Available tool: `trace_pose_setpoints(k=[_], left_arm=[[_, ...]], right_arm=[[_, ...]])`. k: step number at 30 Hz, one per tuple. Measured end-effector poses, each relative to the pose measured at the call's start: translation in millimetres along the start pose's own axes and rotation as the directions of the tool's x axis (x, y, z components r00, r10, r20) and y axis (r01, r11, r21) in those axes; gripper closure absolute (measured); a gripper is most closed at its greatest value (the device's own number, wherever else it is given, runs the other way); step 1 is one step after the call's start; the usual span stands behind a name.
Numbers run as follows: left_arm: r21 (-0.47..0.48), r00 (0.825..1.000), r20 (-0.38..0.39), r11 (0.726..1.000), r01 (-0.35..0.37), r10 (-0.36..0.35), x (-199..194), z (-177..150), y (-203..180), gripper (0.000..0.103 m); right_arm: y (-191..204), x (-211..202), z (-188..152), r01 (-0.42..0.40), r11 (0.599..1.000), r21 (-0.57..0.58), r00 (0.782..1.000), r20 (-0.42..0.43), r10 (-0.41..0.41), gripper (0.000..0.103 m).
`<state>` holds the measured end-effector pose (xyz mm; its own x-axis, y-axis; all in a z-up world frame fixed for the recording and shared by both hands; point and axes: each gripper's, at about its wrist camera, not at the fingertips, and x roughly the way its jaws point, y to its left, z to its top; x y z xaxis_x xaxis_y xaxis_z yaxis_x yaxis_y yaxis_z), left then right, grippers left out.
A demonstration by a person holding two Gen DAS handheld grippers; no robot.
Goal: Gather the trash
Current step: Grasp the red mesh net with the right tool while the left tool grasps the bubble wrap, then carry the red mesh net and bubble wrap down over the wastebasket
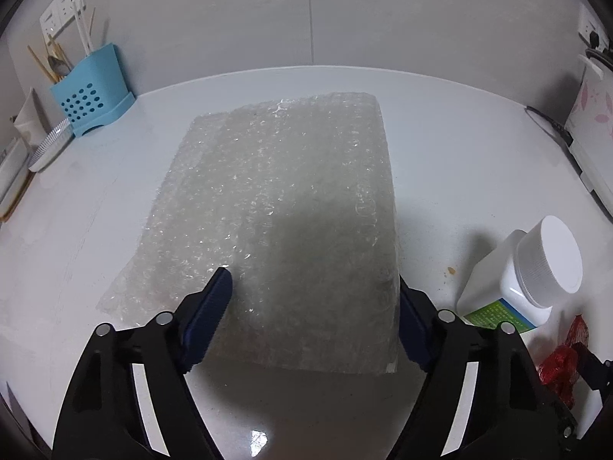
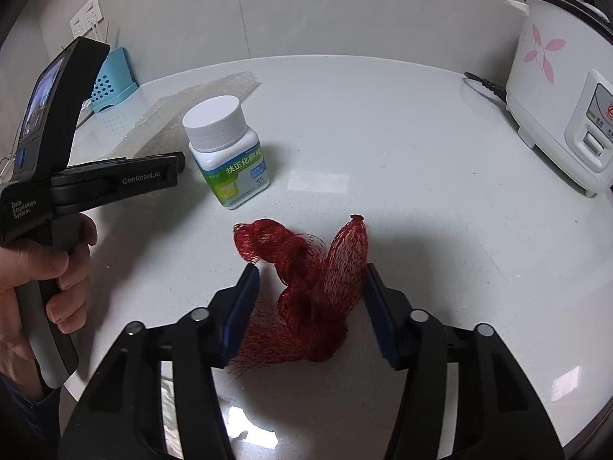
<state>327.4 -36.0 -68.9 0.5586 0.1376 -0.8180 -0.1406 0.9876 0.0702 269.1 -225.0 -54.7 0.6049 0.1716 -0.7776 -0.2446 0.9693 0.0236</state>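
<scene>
Your right gripper (image 2: 310, 299) had its jaws unclenched around the red mesh net (image 2: 306, 287) on the worktop (image 2: 421, 153); its loose weave could snag. Your left gripper (image 1: 312, 306), jaws released, straddled the bubble wrap (image 1: 276, 199), which might slide.

The desk (image 2: 402, 145) lies bare through its middle, open to the back edge. A white bottle (image 2: 226, 145) stands between the bubble wrap sheet (image 1: 276, 207) and the red mesh net (image 2: 306, 287). A rice cooker (image 2: 563, 107) blocks the right edge; a blue utensil holder (image 1: 92, 96) fills the back left corner.
</scene>
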Motion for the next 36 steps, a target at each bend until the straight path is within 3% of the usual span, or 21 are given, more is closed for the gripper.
trace_pose_setpoints(k=[1,3,5,6,11,19,36], left_arm=[[-0.002,1.000,-0.001,1.000,-0.013,0.013,-1.2,0.0,1.0,0.037],[-0.007,0.999,-0.005,0.999,-0.041,0.041,-3.9,0.3,3.0,0.062],[0.002,0.997,-0.004,0.997,-0.076,0.076,-4.6,0.0,4.1,0.081],[0.004,0.996,0.000,0.996,-0.087,0.087,-4.8,-0.9,5.1,0.085],[-0.016,0.998,0.021,0.998,-0.067,0.067,-7.5,-5.6,12.0,0.091],[-0.042,0.998,0.050,0.998,-0.040,0.042,-23.2,-12.1,26.9,0.093],[-0.056,0.980,0.199,0.998,-0.009,0.020,-136.3,-37.0,54.5,0.093]], right_arm=[[1.4,-0.4,-0.7,0.005,1.000,-0.006,1.000,0.000,-0.005,0.058],[5.3,-1.1,-2.7,0.015,1.000,-0.018,1.000,0.002,-0.015,0.065],[9.1,-2.0,-3.8,0.025,0.999,-0.027,1.000,0.005,-0.024,0.074],[10.1,-2.0,-3.8,0.029,0.999,-0.030,1.000,0.006,-0.028,0.075],[13.8,-2.4,-5.0,0.037,0.999,-0.037,0.999,0.013,-0.037,0.086],[12.7,-14.3,-3.1,0.034,0.999,0.010,0.998,0.052,-0.035,0.088],[45.4,-94.4,-9.0,0.035,0.999,0.000,0.981,0.190,-0.034,0.088]])
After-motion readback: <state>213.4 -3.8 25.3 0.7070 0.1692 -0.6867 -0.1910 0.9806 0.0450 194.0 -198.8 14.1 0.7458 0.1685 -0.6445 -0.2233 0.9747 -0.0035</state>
